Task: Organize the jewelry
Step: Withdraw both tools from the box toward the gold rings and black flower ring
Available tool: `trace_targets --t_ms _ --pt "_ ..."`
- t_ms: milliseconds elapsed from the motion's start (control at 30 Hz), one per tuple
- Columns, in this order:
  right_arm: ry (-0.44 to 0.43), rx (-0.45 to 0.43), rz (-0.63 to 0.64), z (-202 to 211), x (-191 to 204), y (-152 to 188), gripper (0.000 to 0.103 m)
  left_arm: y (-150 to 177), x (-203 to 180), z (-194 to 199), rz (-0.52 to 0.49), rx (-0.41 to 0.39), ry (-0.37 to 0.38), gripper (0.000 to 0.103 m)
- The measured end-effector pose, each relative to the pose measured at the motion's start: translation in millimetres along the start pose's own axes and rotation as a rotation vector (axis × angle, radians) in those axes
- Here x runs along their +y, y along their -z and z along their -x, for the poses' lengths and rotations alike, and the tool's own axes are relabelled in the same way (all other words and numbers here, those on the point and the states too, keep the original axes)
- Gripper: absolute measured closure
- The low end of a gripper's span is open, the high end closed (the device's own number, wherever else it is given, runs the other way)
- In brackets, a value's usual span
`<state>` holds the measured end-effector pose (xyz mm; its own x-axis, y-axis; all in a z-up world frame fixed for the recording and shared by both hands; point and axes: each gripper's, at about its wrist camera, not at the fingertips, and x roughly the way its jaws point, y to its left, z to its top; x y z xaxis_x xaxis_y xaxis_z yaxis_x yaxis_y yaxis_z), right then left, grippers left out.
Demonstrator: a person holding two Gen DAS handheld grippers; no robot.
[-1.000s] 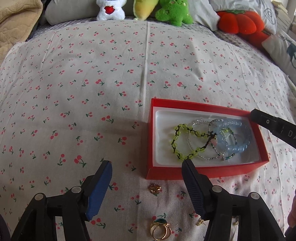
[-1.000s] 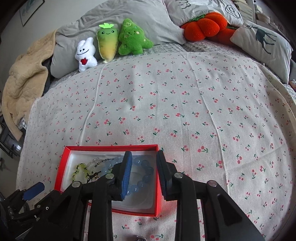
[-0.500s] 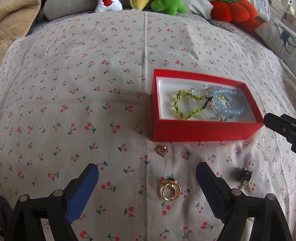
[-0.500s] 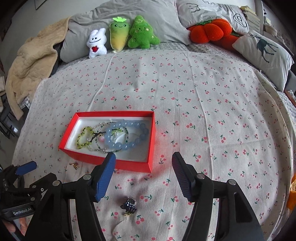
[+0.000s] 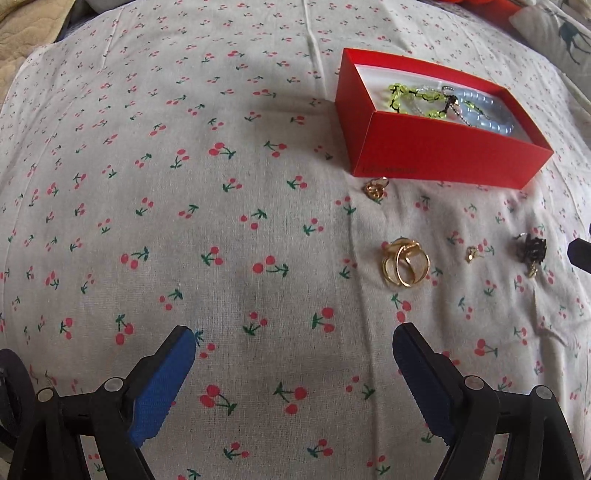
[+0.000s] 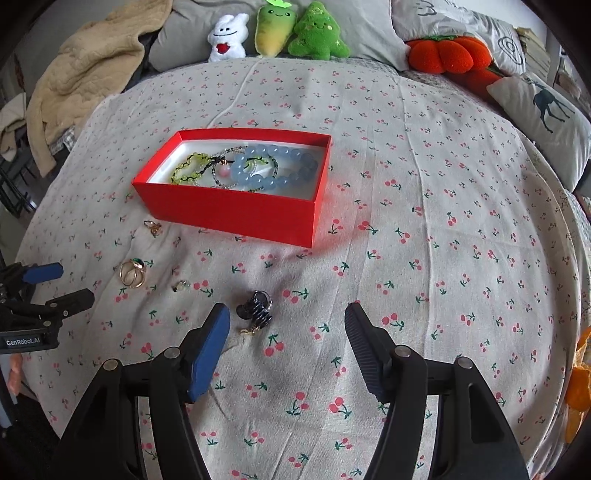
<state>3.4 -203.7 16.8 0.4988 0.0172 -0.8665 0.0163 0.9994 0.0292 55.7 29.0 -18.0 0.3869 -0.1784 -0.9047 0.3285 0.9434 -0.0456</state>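
The bed (image 6: 424,155) fills both views, its cherry-print sheet (image 5: 184,221) soft and a little rumpled, so small pieces sit in the folds rather than roll. Along the headboard end, at twelve o'clock in my right view, lie grey pillows (image 6: 351,22), three plush toys (image 6: 273,33), an orange pumpkin cushion (image 6: 447,55) and a tan blanket (image 6: 85,77) at ten o'clock.

The red box (image 6: 229,212) sits open at eleven o'clock from my right gripper (image 6: 286,332), lid off so things can be dropped straight in. Inside it lie the blue bead bracelet (image 6: 280,166), a green bead bracelet (image 6: 188,168) and a thin beaded strand, tangled together.

What remains is loose on the sheet, in front of the box. The black hair clip (image 6: 256,312) lies just ahead of my right fingers, near the blue pad at eleven o'clock; I judge it my next pick. The gold rings (image 5: 404,266) lie at one o'clock from my left gripper (image 5: 291,369), with a small gold charm (image 5: 376,188) just beside the box wall and a tiny gold stud (image 5: 471,254), perhaps an earring, too small to tell.

Both pairs of my fingers are spread wide and hold nothing.
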Motion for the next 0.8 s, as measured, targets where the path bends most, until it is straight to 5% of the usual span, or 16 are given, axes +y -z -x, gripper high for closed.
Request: trace_targets --t_ms 367,800 --pt "-0.003 0.077 0.104 -29 10 31 0.035 21 -19 -16 -0.127 -0.069 0.026 0.006" --pt "-0.072 0.021 0.029 -37 5 14 0.032 20 -28 -28 -0.119 -0.112 -0.036 0.0"
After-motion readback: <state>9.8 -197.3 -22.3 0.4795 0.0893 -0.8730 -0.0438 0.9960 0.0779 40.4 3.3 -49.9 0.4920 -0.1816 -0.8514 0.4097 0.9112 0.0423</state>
